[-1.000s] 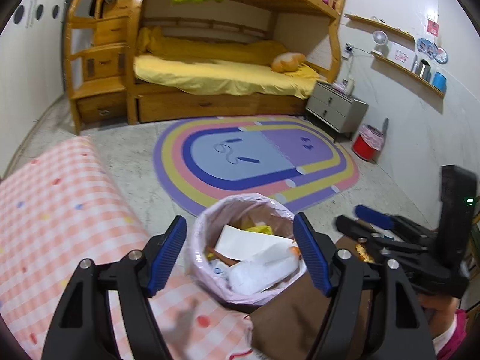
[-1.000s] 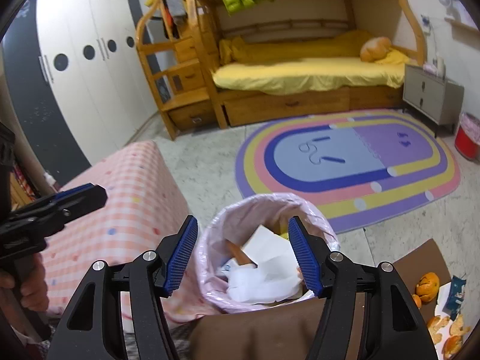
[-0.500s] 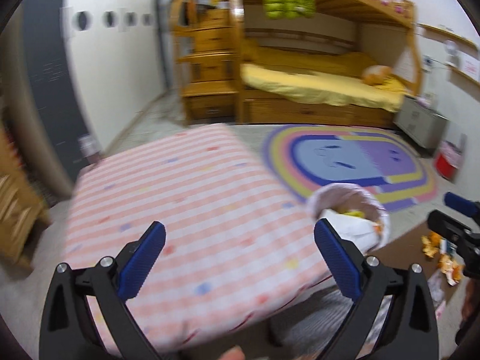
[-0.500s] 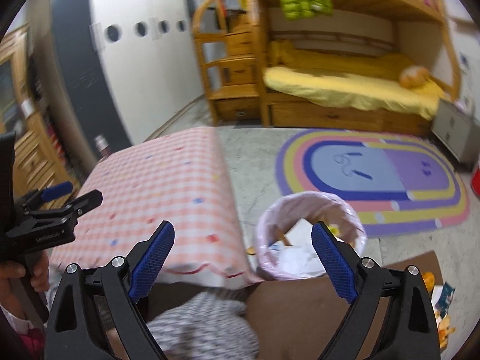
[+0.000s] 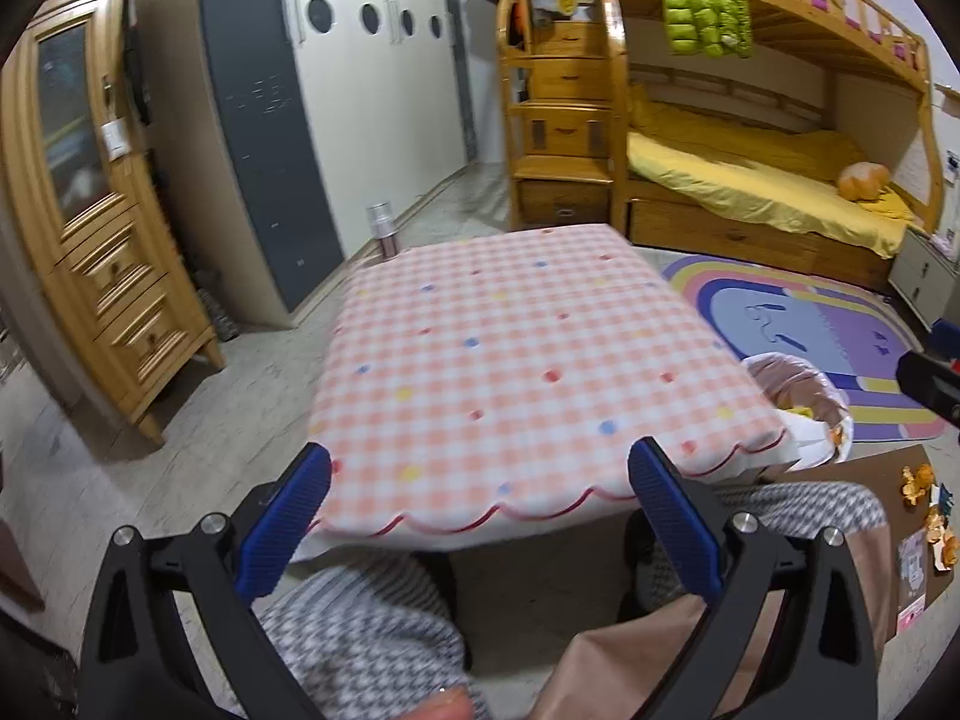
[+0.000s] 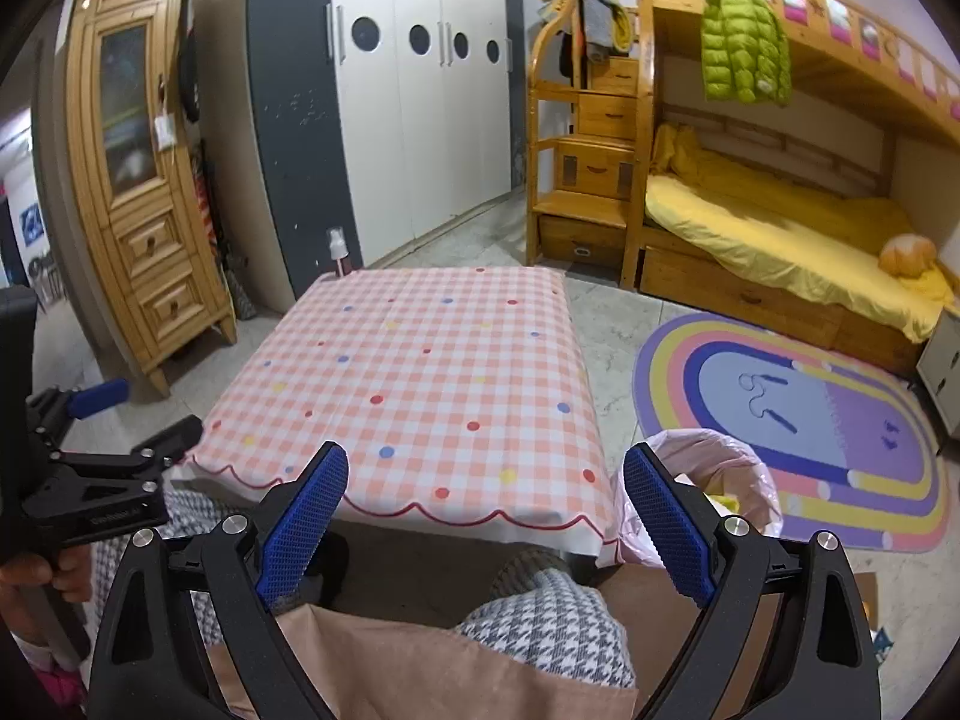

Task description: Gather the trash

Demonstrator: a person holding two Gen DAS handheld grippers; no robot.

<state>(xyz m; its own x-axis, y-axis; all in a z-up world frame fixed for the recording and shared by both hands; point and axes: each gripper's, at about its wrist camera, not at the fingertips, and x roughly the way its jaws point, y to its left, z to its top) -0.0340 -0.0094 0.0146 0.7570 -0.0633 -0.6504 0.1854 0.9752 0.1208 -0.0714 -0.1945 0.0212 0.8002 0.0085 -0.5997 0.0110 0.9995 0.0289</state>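
A bin lined with a pink bag (image 6: 720,480) stands on the floor at the right side of a table with a pink checked cloth (image 6: 432,378); it holds paper and peel, and also shows in the left wrist view (image 5: 804,402). Orange peel and wrappers (image 5: 927,510) lie on a brown board at the far right. My left gripper (image 5: 480,516) is open and empty, before the table's near edge. My right gripper (image 6: 486,516) is open and empty, above the person's lap. The left gripper also shows in the right wrist view (image 6: 114,426).
The person's knees in houndstooth cloth (image 6: 552,624) sit under the table edge. A wooden cabinet (image 5: 90,228) stands left, a wardrobe (image 6: 420,108) behind, a bunk bed (image 6: 780,228) and an oval rug (image 6: 804,426) to the right.
Both grippers have pulled back and swung left, away from the bin. The table top now fills the middle of both views and the bin sits at the right.
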